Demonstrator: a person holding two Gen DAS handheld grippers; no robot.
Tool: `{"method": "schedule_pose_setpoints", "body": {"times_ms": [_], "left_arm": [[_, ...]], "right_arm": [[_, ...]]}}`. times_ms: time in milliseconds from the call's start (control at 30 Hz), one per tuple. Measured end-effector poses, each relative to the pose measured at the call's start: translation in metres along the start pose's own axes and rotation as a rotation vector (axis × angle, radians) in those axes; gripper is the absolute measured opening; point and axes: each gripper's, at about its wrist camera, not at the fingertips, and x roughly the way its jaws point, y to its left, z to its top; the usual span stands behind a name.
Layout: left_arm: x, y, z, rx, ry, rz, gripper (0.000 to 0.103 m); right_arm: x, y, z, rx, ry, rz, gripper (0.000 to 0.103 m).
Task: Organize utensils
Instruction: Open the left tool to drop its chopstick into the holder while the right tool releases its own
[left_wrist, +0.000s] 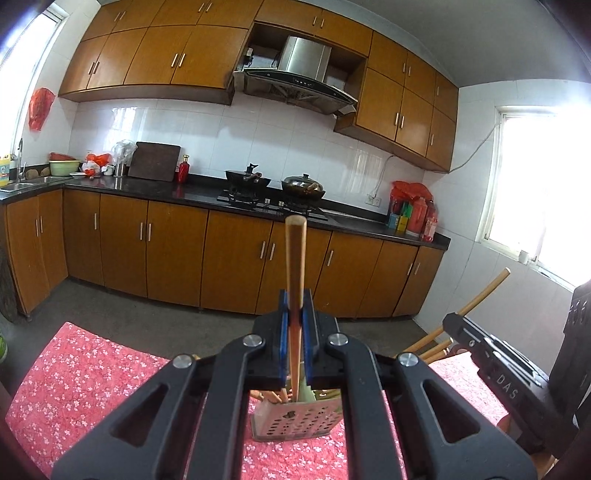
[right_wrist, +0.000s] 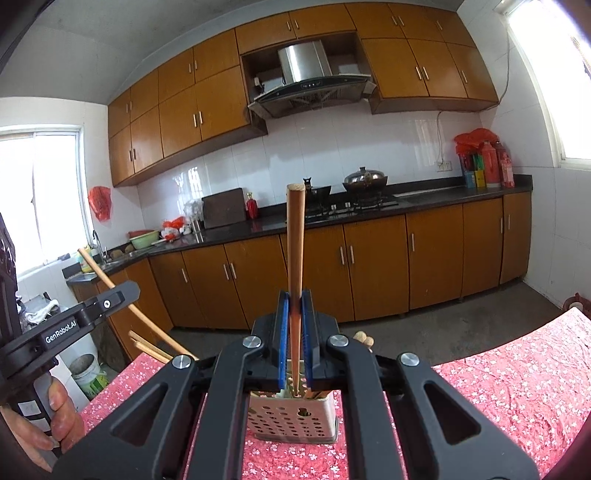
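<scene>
My left gripper (left_wrist: 295, 314) is shut on a wooden chopstick (left_wrist: 295, 266) that stands upright, its lower end inside a perforated utensil holder (left_wrist: 295, 421) on the red floral tablecloth (left_wrist: 92, 376). My right gripper (right_wrist: 295, 314) is shut on another wooden chopstick (right_wrist: 295, 251), also upright with its lower end in the same holder (right_wrist: 295, 421). Other chopsticks lean out of the holder (right_wrist: 155, 350). The right gripper shows at the right of the left wrist view (left_wrist: 480, 343), and the left gripper at the left of the right wrist view (right_wrist: 74, 321).
The table is covered by the floral cloth (right_wrist: 517, 387). Beyond it are a grey floor, brown base cabinets (left_wrist: 221, 258), a dark counter with a stove and woks (left_wrist: 280, 188), bottles (left_wrist: 417, 218), and a dark carved chair (left_wrist: 576, 332) at the right.
</scene>
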Motion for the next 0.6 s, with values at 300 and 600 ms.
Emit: {"method": "schedule_pose_setpoints", "body": {"times_ms": [300, 600], "left_arm": [[0.006, 0.000, -0.005, 0.007, 0.013, 0.021, 0.045], [-0.035, 0.021, 0.000, 0.000, -0.031, 0.078, 0.076]], "right_arm": [[-0.008, -0.003, -0.001, -0.008, -0.013, -0.024, 0.059], [-0.036, -0.005, 0.004, -0.020, -0.055, -0.073, 0.086]]}}
